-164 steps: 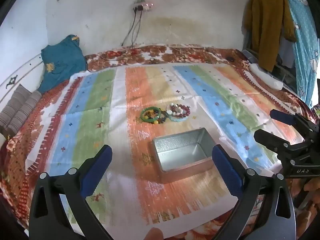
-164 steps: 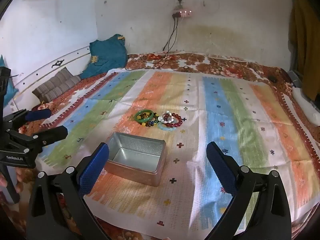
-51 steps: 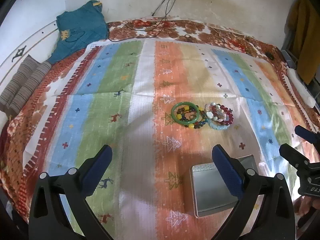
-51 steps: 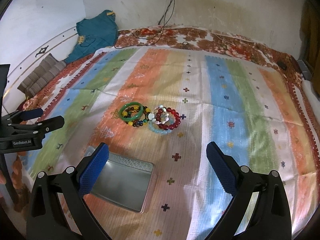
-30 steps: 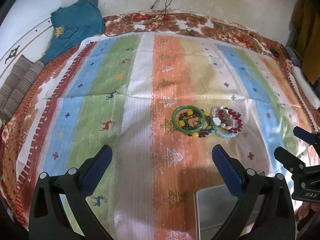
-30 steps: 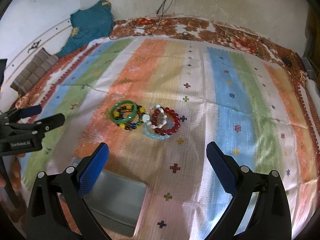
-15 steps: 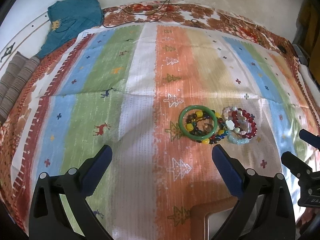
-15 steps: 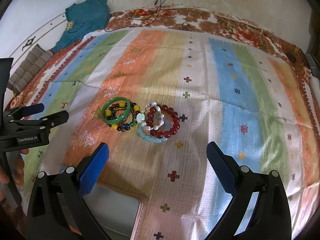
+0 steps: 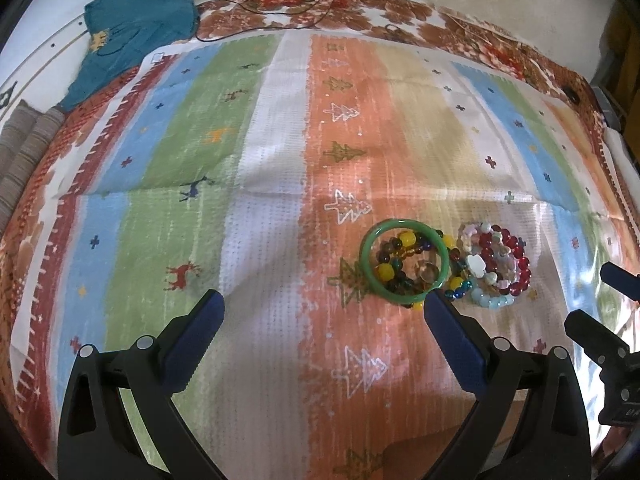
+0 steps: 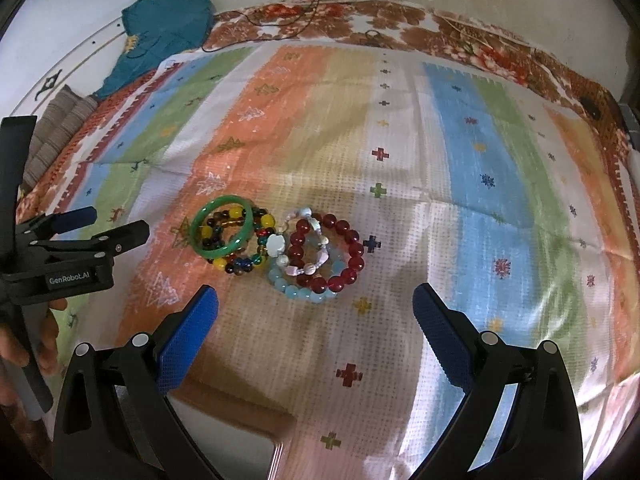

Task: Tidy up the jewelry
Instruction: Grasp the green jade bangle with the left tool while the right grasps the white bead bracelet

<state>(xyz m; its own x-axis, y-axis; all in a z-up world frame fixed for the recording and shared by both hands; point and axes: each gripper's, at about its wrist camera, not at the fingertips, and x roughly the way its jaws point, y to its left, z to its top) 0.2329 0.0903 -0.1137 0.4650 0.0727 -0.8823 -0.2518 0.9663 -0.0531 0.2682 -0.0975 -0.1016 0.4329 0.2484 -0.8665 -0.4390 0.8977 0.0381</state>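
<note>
A pile of bracelets lies on the striped cloth: a green bangle [image 9: 403,265] [image 10: 222,230] over a multicoloured bead bracelet [image 10: 244,265], and to its right a dark red bead bracelet [image 10: 352,249] [image 9: 516,256], a pale shell one [image 10: 298,268] and a light blue one [image 10: 304,294]. My left gripper [image 9: 322,314] is open and empty, just in front and left of the bangle. My right gripper [image 10: 314,312] is open and empty, just in front of the pile. The metal tin [image 10: 240,436] shows only as a corner at the bottom edge.
The striped cloth [image 9: 256,208] covers a floral bed. A teal garment [image 9: 136,32] and a grey folded cloth [image 9: 24,152] lie at the far left. A black cable [image 9: 320,4] runs down the back wall. The other gripper shows at each view's side [image 10: 80,240] [image 9: 608,336].
Both grippers have moved forward and down toward the bracelets. The pile now looks larger and closer; the tin has slid almost out of the bottom of both views.
</note>
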